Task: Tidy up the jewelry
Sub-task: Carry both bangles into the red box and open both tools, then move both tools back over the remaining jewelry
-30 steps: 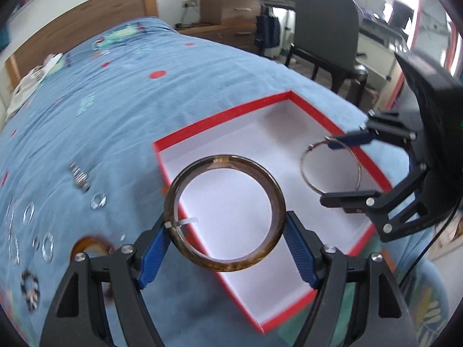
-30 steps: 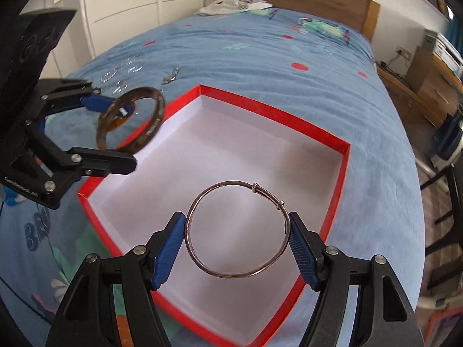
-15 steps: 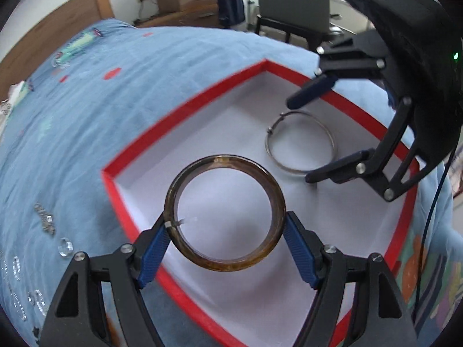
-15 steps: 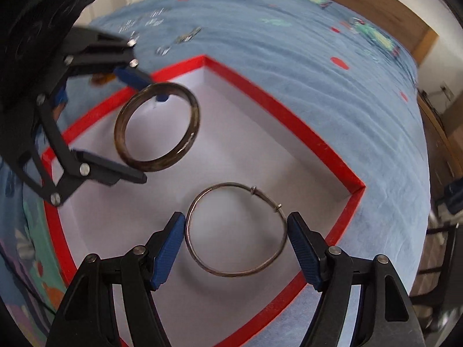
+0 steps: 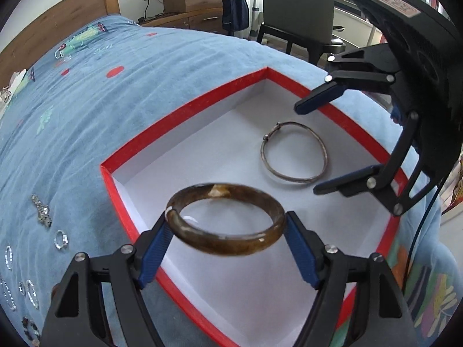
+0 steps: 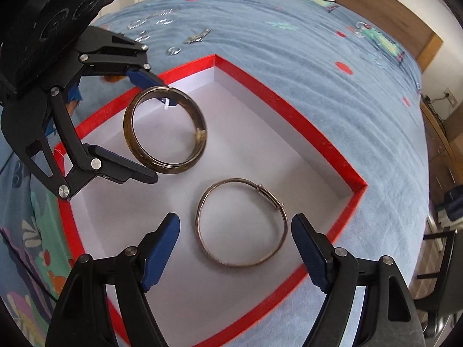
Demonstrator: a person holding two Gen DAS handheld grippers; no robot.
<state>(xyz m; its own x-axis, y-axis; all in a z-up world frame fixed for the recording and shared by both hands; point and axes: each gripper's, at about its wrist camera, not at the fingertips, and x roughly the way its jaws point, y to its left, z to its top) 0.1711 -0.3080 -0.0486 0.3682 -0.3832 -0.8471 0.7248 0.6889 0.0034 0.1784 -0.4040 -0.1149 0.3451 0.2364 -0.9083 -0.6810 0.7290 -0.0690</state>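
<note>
The brown bangle (image 5: pixel 225 219) is hanging clamped between the left gripper (image 5: pixel 227 232) pads over the red box (image 5: pixel 185 110). The wire bangle (image 6: pixel 241 222) is lying on the box floor, apart from the right gripper (image 6: pixel 235 241), whose jaws have just been opening wide. The brown one is best lowered beside it before release.

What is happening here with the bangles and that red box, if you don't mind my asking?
A person is sorting jewelry on a bed into a red-rimmed box. The right tongs have just been opening, and the thin metal bangle now lies free on the box floor between them. The left tongs grip a brown bangle above the box. Small rings wait on the blue bedspread.
</note>
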